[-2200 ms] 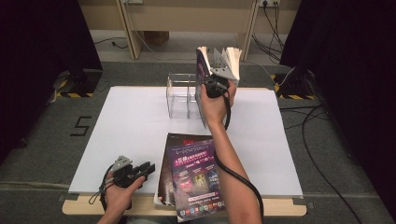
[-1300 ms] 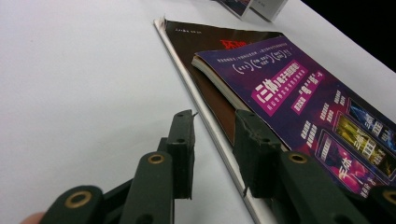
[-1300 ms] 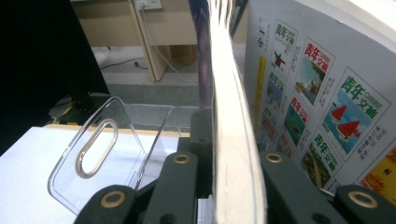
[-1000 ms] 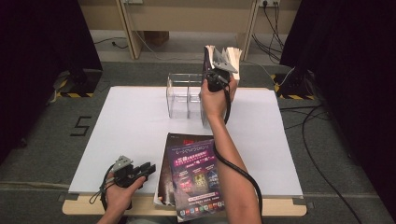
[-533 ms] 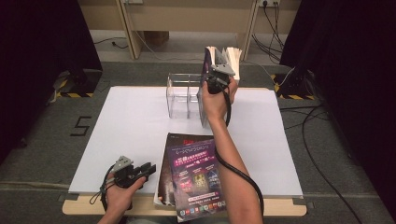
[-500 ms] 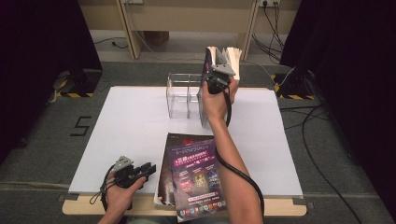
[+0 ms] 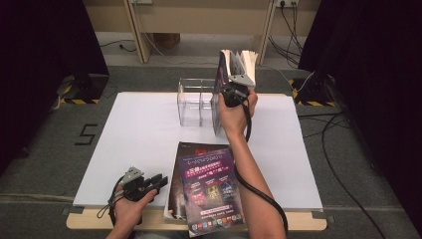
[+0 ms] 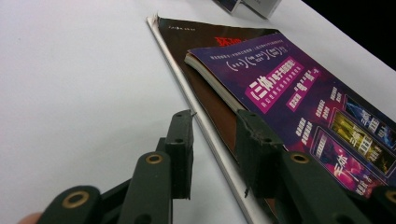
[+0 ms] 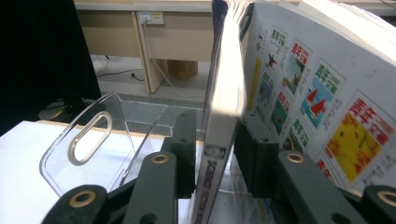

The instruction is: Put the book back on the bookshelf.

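Two magazines (image 7: 207, 188) flat; one upright (image 9: 223, 116) between seemingly loosened right tongs (image 9: 215, 135).

Thick book (image 7: 234, 82) w/ purple cover stands upright at right end of clear acrylic rack (image 7: 196, 102), pages fanned open at top. Two purple magazines (image 7: 206, 189) lie flat, stacked, at table's near edge.

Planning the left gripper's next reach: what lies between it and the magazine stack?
Bare white table, seen in the left gripper view; left gripper sits beside the magazine stack.
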Action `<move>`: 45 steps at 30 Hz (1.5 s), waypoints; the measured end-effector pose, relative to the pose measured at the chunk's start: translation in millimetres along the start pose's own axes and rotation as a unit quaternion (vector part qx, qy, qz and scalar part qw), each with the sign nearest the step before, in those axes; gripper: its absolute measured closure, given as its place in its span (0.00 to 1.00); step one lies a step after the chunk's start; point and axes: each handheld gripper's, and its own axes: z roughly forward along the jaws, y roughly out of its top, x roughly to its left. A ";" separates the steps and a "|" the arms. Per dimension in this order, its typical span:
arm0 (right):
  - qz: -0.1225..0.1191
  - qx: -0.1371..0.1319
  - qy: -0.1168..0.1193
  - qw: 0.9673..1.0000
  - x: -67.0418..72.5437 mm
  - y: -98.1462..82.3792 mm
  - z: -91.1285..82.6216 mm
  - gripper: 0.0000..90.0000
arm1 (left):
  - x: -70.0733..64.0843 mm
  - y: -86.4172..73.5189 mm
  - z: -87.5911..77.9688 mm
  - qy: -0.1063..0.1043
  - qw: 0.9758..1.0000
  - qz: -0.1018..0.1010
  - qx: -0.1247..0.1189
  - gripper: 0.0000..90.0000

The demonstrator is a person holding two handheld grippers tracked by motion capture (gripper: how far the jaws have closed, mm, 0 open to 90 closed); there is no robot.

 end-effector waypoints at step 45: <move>0.043 0.024 0.058 0.997 -17.2 -35.9 -47.3 0.72 | -9.4 4.4 13.1 -0.018 1.000 -0.004 0.008 0.67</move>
